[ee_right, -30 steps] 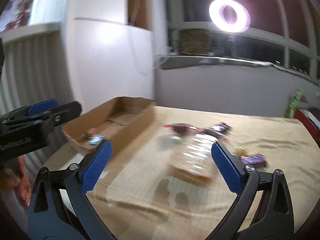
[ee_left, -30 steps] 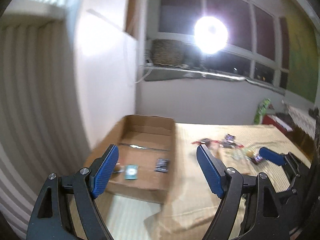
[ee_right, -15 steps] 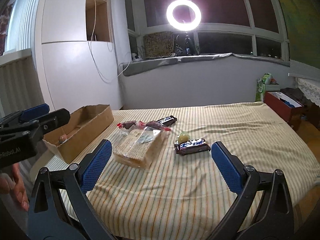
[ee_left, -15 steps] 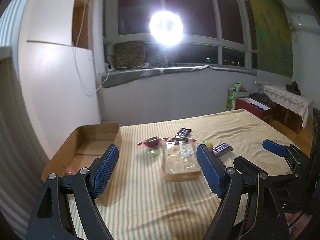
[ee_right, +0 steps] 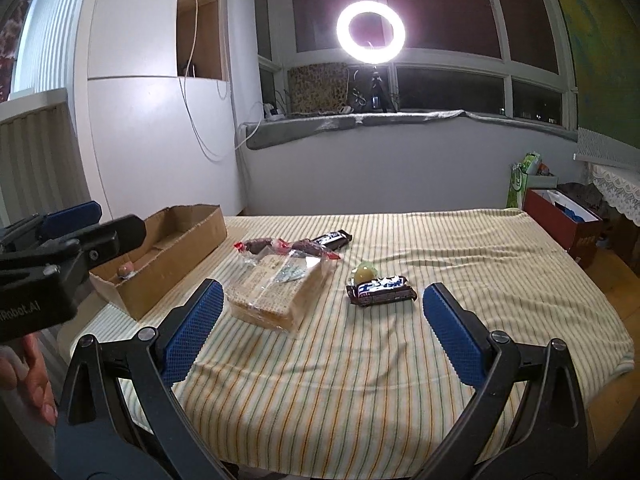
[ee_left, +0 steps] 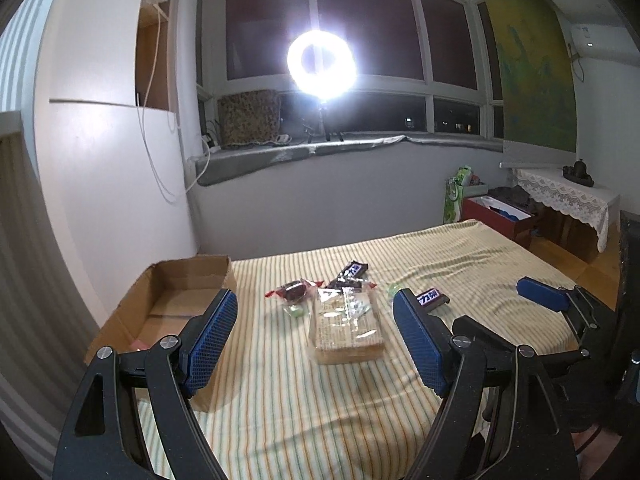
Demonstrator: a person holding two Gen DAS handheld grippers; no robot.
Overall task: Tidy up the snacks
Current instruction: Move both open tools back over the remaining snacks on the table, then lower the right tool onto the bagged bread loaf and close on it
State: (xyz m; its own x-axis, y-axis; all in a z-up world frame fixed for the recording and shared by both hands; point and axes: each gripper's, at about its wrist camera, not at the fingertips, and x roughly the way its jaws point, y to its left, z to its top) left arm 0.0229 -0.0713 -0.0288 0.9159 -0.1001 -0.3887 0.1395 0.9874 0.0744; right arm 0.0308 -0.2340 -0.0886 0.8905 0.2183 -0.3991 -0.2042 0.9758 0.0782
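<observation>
Snacks sit in a loose cluster on the striped cloth [ee_right: 400, 360] over the bench, ahead of both tongs. Left tongs [ee_left: 316, 340] released, pads wide apart, nothing between them; clear wafer pack [ee_left: 346, 330] lies just beyond the gap, closer to the right pad. Right tongs [ee_right: 320, 330] released too, empty; same wafer pack [ee_right: 276, 290] is ahead near its left pad, dark chocolate bar [ee_right: 382, 289] ahead nearer its right pad, small green round candy [ee_right: 363, 271] touching the bar's far edge. Red-wrapped snacks [ee_right: 280, 247] and a second dark bar [ee_right: 331, 239] lie farther out, behind the wafer pack. Cardboard box [ee_right: 172, 256] is open-topped, off to the left of both tongs at the cloth edge; a small pinkish item [ee_right: 126, 269] is inside it. Left tongs' body shows at left in the right wrist view, a hand [ee_right: 28, 384] below it. Ring light [ee_right: 371, 32] glows on the windowsill beyond.
</observation>
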